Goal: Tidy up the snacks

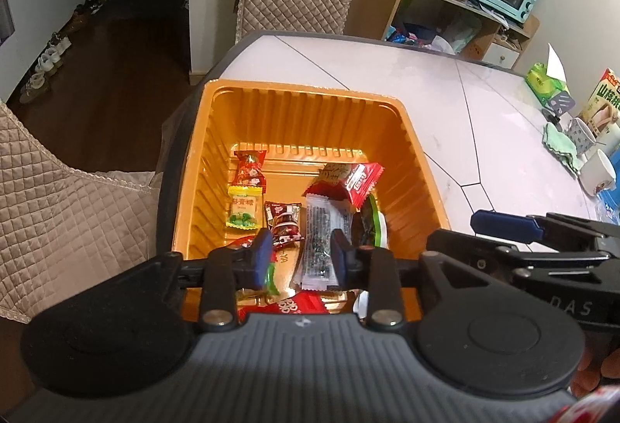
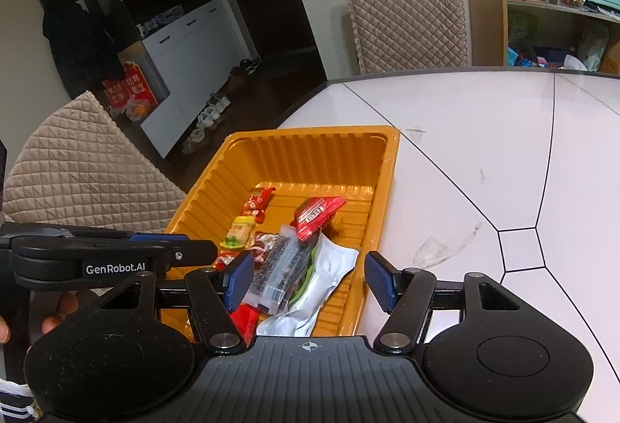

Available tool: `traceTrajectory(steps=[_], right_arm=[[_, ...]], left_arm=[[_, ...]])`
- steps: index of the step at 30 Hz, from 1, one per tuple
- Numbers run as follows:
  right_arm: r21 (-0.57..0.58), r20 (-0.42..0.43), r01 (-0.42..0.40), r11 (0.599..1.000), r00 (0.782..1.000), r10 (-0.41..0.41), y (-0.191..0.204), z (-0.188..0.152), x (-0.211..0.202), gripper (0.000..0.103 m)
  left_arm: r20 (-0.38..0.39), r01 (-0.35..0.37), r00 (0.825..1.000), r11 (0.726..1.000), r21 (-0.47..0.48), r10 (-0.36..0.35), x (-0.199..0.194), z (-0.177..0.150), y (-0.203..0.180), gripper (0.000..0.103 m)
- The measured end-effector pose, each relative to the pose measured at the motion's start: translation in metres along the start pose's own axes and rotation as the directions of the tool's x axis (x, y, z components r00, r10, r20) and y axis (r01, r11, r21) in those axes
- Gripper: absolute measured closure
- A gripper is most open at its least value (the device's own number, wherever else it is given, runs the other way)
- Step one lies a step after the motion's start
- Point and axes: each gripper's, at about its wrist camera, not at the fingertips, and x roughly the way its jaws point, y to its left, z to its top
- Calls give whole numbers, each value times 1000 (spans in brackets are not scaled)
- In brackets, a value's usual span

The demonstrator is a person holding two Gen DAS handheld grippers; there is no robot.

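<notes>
Over the near end of the orange tray, both grippers are hovering w/ nothing held. Left gripper is sitting partly open, a moderate gap btwn its blue pads; right gripper is gaping wide. Tray is resting on the white table, near its edge. Inside, snacks are lying loose: yellow candy pack, red packet, clear printed wrapper, silver pouch overlapping at the near end.

Snacks in tray — tray on table.
</notes>
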Motion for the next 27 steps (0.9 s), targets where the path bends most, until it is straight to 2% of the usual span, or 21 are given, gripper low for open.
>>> traceTrajectory(steps=[7, 9, 11, 15, 27], right_arm=[[14, 6, -12, 1000, 1000, 12, 0, -7, -19, 39], [18, 6, -15, 1000, 1000, 15, 0, -12, -28, 33], [26, 11, -15, 1000, 1000, 15, 0, -17, -39, 26], [39, 27, -14, 999, 1000, 13, -3, -30, -68, 20], [68, 23, 5, 998, 1000, -6, -19, -84, -152, 17]], left_arm=[[24, -22, 999, 1000, 12, 22, -26, -11, -10, 61], [31, -39, 999, 999, 7, 39, -37, -17, -15, 55], [36, -42, 998, 999, -7, 43, -48, -22, -19, 53], [51, -50, 997, 999, -19, 51, -72, -38, -32, 43], [54, -71, 996, 997, -9, 71, -130, -102, -96, 40]])
